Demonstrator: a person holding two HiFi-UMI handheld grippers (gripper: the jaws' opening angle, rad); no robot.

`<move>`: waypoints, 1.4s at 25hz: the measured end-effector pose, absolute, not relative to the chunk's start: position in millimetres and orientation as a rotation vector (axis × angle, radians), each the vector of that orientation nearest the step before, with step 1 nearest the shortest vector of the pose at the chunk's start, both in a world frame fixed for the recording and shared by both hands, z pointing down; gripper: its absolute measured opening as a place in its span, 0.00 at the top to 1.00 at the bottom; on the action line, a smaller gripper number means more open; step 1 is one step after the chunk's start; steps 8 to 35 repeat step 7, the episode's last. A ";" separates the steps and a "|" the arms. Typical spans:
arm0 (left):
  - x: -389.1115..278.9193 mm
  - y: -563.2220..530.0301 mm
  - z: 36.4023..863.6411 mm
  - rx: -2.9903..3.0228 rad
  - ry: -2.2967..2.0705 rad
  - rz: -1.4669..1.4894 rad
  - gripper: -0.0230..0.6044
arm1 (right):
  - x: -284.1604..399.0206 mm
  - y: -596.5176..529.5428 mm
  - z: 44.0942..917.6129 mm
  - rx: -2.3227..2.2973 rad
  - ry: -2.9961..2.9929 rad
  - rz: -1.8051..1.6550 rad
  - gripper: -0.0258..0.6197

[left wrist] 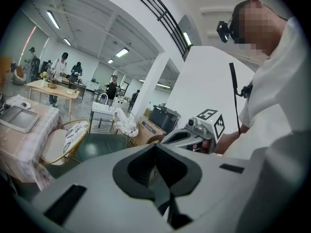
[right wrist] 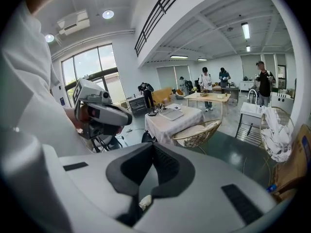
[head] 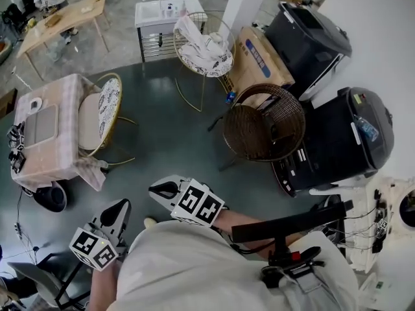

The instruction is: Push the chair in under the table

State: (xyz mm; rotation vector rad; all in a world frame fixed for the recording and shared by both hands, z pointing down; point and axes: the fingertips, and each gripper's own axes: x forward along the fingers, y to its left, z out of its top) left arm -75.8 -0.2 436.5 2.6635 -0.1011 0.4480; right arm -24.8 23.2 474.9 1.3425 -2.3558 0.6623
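The chair [head: 97, 115] has a gold wire frame, a cream seat and a patterned back. It stands pulled out at the right side of the small table [head: 55, 154], which is draped in a pink checked cloth. The same chair [left wrist: 63, 140] [right wrist: 199, 132] and table [left wrist: 19, 135] [right wrist: 167, 123] show in both gripper views, some way ahead across the dark green floor. My left gripper [head: 122, 207] [left wrist: 156, 147] and right gripper [head: 157, 188] [right wrist: 154, 145] are held close to my body, well short of the chair. Both are shut with nothing between the jaws.
A brown wicker chair [head: 266, 125] stands to the right, a white wire chair [head: 204, 47] with cloth on it behind. Black machines [head: 343, 138] and a cardboard box [head: 256, 57] line the right wall. A dark bag [head: 50, 197] lies by the table's near corner. People stand around a far wooden table [head: 61, 21].
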 end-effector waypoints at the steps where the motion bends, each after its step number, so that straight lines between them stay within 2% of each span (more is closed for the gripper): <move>1: -84.9 -5.3 434.3 2.668 -0.104 0.437 0.94 | -34.8 18.4 474.3 1.334 -2.355 0.657 0.94; 7: -155.4 -43.0 437.9 2.656 -0.128 0.424 0.94 | -99.9 -23.1 475.8 1.318 -2.351 0.655 0.94; 35: -155.4 -43.0 437.9 2.656 -0.128 0.424 0.94 | -99.9 -23.1 475.8 1.318 -2.351 0.655 0.94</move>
